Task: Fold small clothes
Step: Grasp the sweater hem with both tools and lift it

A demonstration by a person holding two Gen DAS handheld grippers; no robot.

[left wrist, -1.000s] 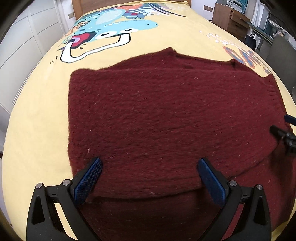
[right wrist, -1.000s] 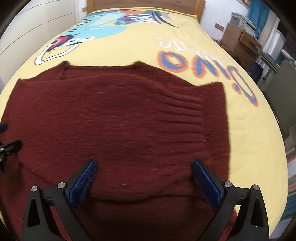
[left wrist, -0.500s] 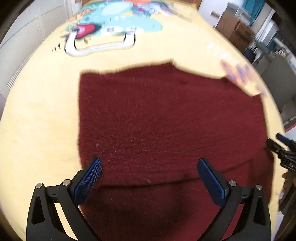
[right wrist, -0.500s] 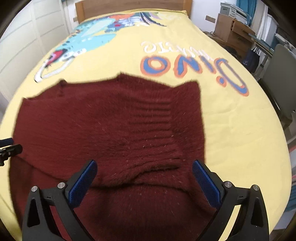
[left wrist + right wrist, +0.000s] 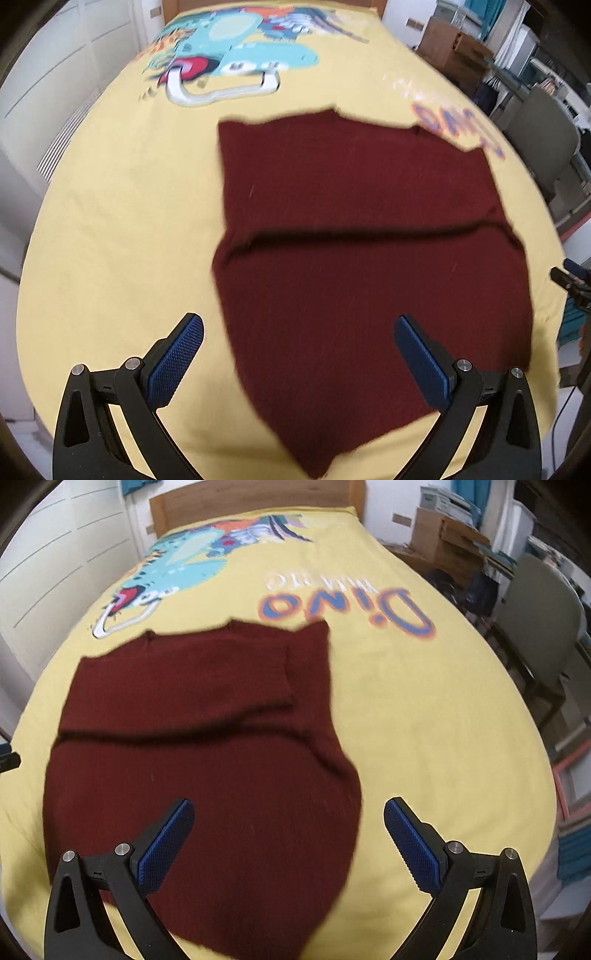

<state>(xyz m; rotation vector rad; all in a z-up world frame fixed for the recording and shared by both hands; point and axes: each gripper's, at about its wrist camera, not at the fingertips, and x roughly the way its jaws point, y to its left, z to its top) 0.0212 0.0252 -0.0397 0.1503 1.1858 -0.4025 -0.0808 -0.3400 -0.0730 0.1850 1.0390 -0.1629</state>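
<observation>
maroon sweater point(image 5: 362, 229): lies flat mid-frame on yellow bedspread point(image 5: 122, 221), fold crease across it | left gripper point(image 5: 299, 354): jaws apart, holding nothing | right gripper point(image 5: 288, 834): jaws apart, holding nothing

We read one text only: "Dino" point(image 5: 347, 609), large blue letters with orange outline, printed on yellow bedspread point(image 5: 424, 709), seen upside down from right wrist view. Smaller white line point(image 5: 321, 580) above it: blurred, illegible to us. Left wrist view: fragment of same blue-orange lettering point(image 5: 458, 125) beside maroon sweater point(image 5: 354, 206), too blurred to read.
</observation>
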